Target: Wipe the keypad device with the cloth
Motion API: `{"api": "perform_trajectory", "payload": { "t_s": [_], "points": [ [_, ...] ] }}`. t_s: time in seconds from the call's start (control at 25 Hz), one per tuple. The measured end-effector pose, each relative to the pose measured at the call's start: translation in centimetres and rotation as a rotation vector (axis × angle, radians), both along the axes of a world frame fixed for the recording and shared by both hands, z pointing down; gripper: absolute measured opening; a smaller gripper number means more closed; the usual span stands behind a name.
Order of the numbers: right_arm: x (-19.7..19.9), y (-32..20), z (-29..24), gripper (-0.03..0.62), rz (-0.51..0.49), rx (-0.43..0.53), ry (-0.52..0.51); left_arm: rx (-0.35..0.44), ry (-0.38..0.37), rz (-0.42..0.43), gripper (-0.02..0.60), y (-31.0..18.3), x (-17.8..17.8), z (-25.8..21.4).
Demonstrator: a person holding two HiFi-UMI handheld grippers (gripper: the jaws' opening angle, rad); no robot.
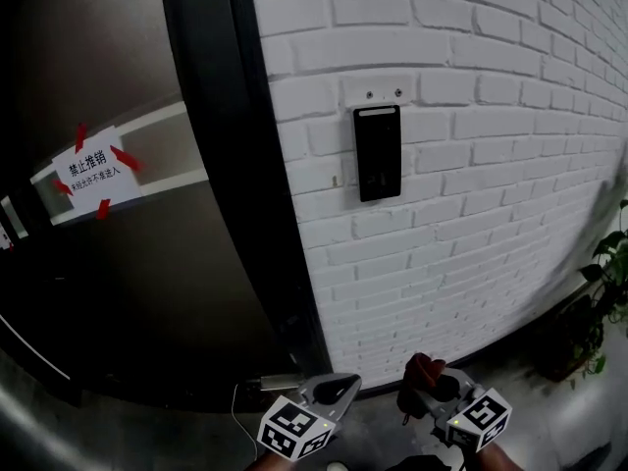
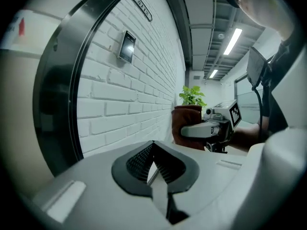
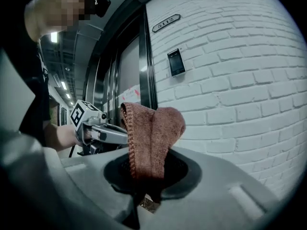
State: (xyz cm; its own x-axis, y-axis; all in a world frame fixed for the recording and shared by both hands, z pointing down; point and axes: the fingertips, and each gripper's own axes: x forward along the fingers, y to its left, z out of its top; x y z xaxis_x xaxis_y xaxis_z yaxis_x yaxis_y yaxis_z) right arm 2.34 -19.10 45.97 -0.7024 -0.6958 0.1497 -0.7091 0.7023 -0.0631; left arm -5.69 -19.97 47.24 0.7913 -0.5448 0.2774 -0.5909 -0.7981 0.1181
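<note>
The black keypad device is mounted upright on the white brick wall, right of a dark door frame. It also shows small and far up in the left gripper view and the right gripper view. Both grippers hang low, well below it. My right gripper is shut on a folded reddish-brown cloth, which sticks up out of its jaws. My left gripper is beside it on the left, its jaws shut with nothing between them.
A dark door with a white paper notice taped in red fills the left. A potted plant stands on the floor at the far right. A small number plate sits on the wall above the keypad.
</note>
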Motion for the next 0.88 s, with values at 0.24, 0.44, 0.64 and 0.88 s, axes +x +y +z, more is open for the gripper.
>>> {"api": "perform_trajectory", "payload": {
  "t_s": [0.24, 0.44, 0.64, 0.88],
  "points": [
    [-0.3, -2.5, -2.1, 0.055, -0.004, 0.059, 0.089, 0.06, 0.016, 0.043, 0.017, -2.4, 1.2, -1.9],
    [-0.2, -4.7, -4.7, 0.055, -0.07, 0.144, 0.198, 0.063, 0.031, 0.019, 0.017, -3.8, 2.6, -3.1],
    [-0.7, -7.5, -10.4, 0.054, -0.109, 0.363, 0.444, 0.032, 0.06, 0.029, 0.017, -4.6, 4.7, -3.8],
    [-2.8, -9.5, -20.3, 0.055, -0.074, 0.704, 0.651, 0.042, 0.041, 0.039, 0.017, -4.8, 6.6, -5.0]
  ]
}}
